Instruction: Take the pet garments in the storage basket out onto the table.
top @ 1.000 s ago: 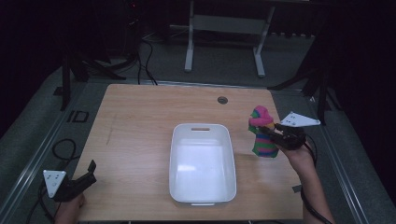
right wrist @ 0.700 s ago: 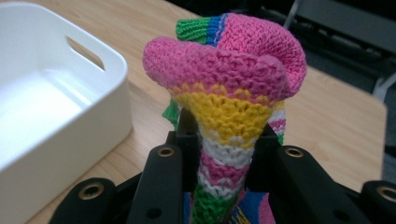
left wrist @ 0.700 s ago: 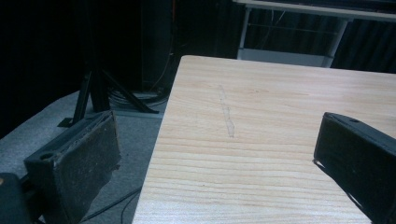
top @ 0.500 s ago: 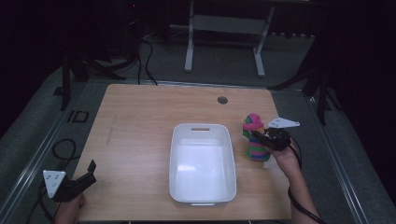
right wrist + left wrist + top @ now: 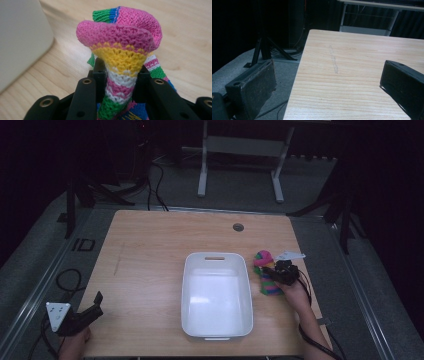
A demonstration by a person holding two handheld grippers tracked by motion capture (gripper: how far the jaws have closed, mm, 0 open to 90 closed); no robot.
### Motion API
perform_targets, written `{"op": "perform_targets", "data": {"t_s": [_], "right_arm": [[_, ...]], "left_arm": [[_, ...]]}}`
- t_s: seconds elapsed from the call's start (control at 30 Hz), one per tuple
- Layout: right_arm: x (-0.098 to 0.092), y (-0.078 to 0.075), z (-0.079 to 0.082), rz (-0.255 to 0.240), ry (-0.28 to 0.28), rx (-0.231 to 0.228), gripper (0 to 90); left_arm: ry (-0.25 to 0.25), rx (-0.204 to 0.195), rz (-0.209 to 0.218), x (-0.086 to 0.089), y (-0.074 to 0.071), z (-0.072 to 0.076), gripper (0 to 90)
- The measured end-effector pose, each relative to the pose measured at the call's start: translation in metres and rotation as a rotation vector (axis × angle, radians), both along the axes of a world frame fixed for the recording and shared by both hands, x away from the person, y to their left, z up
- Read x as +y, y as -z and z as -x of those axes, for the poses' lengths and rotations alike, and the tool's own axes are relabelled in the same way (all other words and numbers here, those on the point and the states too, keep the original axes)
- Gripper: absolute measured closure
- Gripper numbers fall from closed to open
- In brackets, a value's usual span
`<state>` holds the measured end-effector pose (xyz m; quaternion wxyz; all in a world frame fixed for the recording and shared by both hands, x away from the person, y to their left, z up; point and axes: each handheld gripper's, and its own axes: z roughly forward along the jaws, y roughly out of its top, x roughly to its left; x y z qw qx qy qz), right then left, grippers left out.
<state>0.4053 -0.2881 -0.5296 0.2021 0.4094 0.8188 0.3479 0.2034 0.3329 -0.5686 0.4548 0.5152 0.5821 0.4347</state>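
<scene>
— Since the second before, what had shifted?

— Only the right gripper (image 5: 274, 271) with its load. It had carried the striped knitted sock (image 5: 266, 279) from the table's three o'clock edge inward, until the sock stood just beside the white plastic bin's (image 5: 216, 262) right wall.

— And how was the sock held?

— Pinched. In the right gripper view both black jaws pressed into its white and pink bands, the pink toe (image 5: 117, 32) bulging above them, the bin (image 5: 20, 37) at nine o'clock.

— Was the sock touching the wooden table (image 5: 150, 250)?

— Its lower end hung at the surface; contact I could not tell.

— The left gripper (image 5: 85, 312)?

— Unmoved at the table's seven o'clock corner, jaws spread wide with nothing between them, bare tabletop (image 5: 352, 75) showing in the gap.

— The bin?

— At the centre, nothing inside.
</scene>
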Motion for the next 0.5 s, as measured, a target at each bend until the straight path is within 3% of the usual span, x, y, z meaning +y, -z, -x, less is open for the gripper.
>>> {"op": "perform_targets", "data": {"t_s": [0.1,0.27,0.5], "right_arm": [[0.007,0.017,-0.002,0.034,-0.002,0.032,69.9],[0.007,0.019,-0.003,0.006,0.009,0.038,67.7],[0.009,0.009,0.001,-0.001,-0.025,0.045,46.3]], "left_arm": [[-0.001,-0.003,0.005,0.0,0.0,0.0,0.9],[0.001,-0.001,0.003,0.0,0.0,0.0,0.9],[-0.001,-0.007,0.009,0.0,0.0,0.0,0.9]]}}
